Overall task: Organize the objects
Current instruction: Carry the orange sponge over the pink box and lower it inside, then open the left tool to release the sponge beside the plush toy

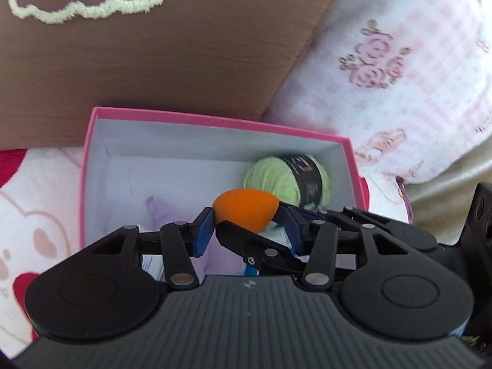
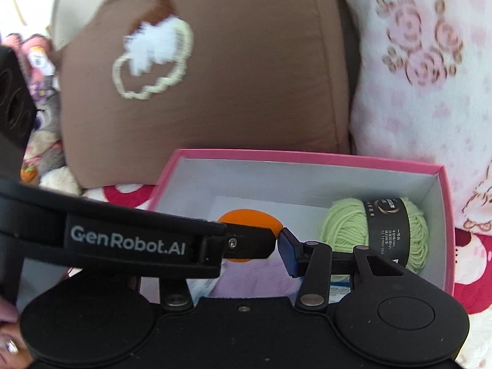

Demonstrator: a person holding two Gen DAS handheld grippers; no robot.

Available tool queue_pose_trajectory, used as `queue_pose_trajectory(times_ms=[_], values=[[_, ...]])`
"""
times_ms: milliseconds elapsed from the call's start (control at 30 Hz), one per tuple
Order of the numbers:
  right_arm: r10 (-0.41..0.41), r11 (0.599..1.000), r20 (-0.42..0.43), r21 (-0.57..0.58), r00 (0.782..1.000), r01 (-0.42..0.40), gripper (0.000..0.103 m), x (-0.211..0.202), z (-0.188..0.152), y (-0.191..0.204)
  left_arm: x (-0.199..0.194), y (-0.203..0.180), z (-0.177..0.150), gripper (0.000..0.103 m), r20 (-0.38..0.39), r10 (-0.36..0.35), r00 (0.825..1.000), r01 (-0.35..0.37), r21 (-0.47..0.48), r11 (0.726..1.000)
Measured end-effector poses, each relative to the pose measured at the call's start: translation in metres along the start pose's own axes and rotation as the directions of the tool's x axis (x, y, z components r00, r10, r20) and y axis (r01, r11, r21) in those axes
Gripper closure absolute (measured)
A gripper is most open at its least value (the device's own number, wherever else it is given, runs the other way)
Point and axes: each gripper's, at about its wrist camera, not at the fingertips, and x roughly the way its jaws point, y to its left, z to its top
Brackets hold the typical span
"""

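Note:
An orange egg-shaped sponge (image 1: 246,210) hangs over the open pink box (image 1: 215,120). My left gripper (image 1: 246,220) is shut on it, with a blue pad against each side. One black finger of my right gripper (image 1: 246,241) crosses just under the sponge. In the right wrist view the sponge (image 2: 246,218) sits at my right gripper (image 2: 249,238). That gripper's right pad (image 2: 287,252) touches the sponge, and its left finger is hidden behind the left gripper's arm (image 2: 138,240). A green yarn ball (image 2: 375,230) with a black label lies in the box's right end, and a lilac item (image 2: 255,279) lies near the front.
The pink box (image 2: 307,156) rests on a white and red patterned blanket (image 1: 37,215). A brown embroidered cushion (image 2: 215,77) stands right behind it, with a pink floral pillow (image 1: 399,77) to the right. Plush toys (image 2: 46,141) are piled at far left. A person's hand (image 2: 9,338) shows at the lower left.

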Motion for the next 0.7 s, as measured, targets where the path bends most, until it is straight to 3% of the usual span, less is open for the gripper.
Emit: queue_pose_trajectory(times_ms=[300, 700], values=[[-0.024, 0.999, -0.059, 0.034, 0.998, 0.026, 0.051, 0.039, 0.002, -0.016, 0.036, 0.016, 0.004, 0.057, -0.022, 0.014, 1.000, -0.015, -0.048, 0.999], [-0.021, 0.999, -0.082, 0.025, 0.996, 0.023, 0.051, 0.052, 0.001, -0.016, 0.033, 0.026, 0.003, 0.057, 0.010, 0.013, 1.000, -0.012, -0.092, 0.996]])
